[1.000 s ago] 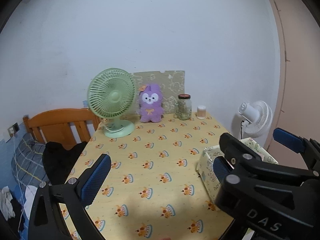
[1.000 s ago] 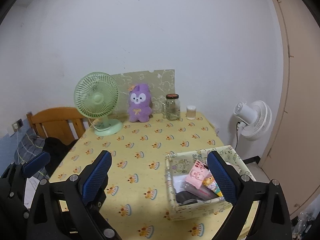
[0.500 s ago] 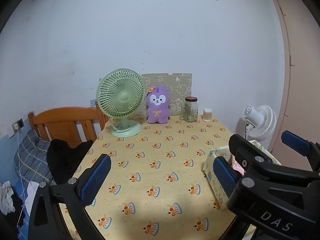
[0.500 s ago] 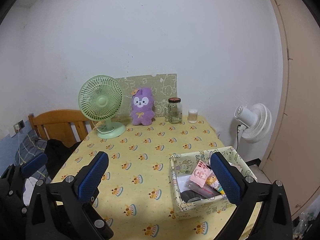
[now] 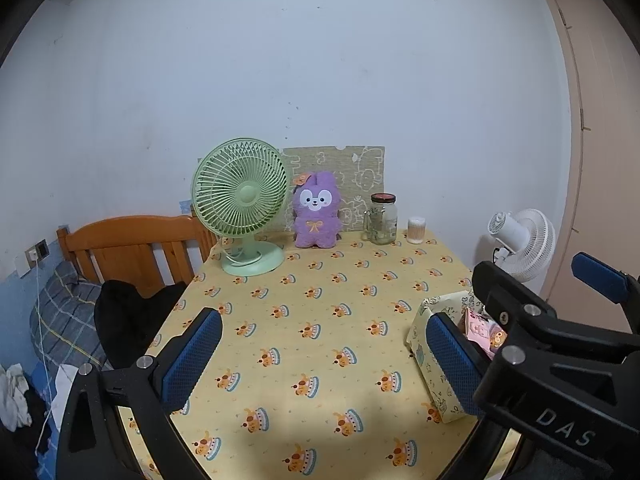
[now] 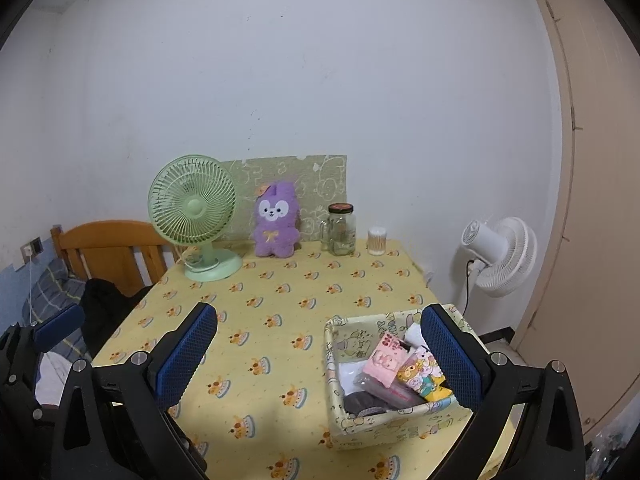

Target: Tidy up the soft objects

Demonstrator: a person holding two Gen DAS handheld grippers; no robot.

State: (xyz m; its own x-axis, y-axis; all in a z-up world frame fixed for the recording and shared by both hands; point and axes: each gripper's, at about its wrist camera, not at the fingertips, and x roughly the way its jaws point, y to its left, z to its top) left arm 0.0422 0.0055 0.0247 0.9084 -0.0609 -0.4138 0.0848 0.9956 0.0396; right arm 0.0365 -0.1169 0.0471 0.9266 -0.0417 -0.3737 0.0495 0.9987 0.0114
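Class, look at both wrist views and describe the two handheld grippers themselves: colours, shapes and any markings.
Both grippers share one design. The left gripper and right gripper have angular matte-black frames with silver screw heads. Each finger carries a rectangular blue pad with a fine dotted texture. The right gripper's body bears white letters "DAS". No cables or sleeves show.

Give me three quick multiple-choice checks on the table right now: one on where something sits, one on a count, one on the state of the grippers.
1. Where is the purple plush toy?
A. In the basket
B. At the far edge of the table, between the green fan and the glass jar
C. On the chair

2. How many fans are in view?
A. One
B. Two
C. Three

3. What are the two grippers doing?
A. Both open, holding nothing
B. Right shut on a sock
C. Left shut on the plush

Answers:
1 B: it stands between the green fan and the glass jar.
2 B: the green one plus a white fan.
3 A: left gripper and right gripper have their fingers spread, with nothing between them.
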